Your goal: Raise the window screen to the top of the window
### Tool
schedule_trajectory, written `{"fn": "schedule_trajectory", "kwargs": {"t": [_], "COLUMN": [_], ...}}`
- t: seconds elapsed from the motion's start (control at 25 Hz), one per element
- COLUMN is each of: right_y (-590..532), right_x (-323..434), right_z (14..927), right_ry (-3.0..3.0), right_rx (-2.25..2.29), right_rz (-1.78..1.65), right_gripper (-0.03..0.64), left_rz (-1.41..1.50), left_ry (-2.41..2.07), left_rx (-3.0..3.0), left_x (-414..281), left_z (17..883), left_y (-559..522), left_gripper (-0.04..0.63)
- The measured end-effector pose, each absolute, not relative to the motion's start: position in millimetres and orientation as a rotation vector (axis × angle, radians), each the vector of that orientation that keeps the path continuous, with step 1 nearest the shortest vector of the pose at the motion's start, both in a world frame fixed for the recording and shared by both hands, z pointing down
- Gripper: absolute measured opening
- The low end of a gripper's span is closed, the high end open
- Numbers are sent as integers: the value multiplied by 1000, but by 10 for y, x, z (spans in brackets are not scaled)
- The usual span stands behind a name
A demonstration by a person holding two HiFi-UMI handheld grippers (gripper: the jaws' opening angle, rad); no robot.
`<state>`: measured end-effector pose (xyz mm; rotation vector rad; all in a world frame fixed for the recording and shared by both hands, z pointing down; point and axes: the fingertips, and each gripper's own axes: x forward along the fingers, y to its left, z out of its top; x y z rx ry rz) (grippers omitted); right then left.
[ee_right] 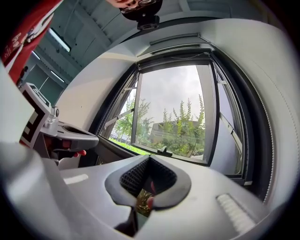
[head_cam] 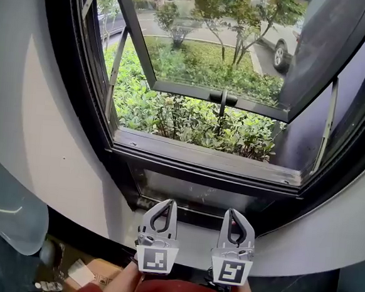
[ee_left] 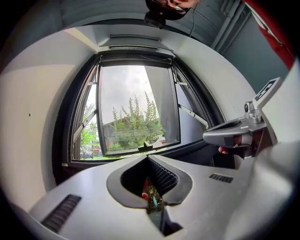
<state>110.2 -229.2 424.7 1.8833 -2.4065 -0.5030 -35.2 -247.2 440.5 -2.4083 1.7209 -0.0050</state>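
Observation:
The window (head_cam: 206, 160) has a black frame, and its glass sash (head_cam: 223, 98) is swung outward over green shrubs. A grey rail (head_cam: 200, 155) runs along the bottom of the opening; I cannot make out any screen mesh across it. Below the window, my left gripper (head_cam: 170, 203) and right gripper (head_cam: 231, 213) stand side by side over the white ledge (head_cam: 194, 237), pointing at the frame's lower edge. Both have their jaws shut tip to tip with nothing between them. In the left gripper view the shut left gripper (ee_left: 149, 157) faces the window; the right gripper (ee_right: 149, 157) does the same in its own view.
White wall (head_cam: 52, 119) curves round both sides of the window. A cardboard box (head_cam: 94, 272) and a pale translucent object (head_cam: 7, 213) lie low at the left. Metal stay arms (head_cam: 328, 122) link the sash to the frame. Cars are parked beyond the shrubs.

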Motion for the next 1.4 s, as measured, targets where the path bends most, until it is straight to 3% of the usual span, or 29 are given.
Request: {"fn": "schedule_trajectory", "kwargs": {"t": [1.4], "right_y": [-2222], "right_x": [1348], "right_z": [4092], "right_ry": [-2355], "right_rx": [1971], "right_rz": [-581], "right_gripper": [11], "left_rz": [21], "left_ry": [1733], "left_rx": [-2404], "left_x": [-317], "left_z": [4329], "left_y": [-2405], "left_gripper": [6]}}
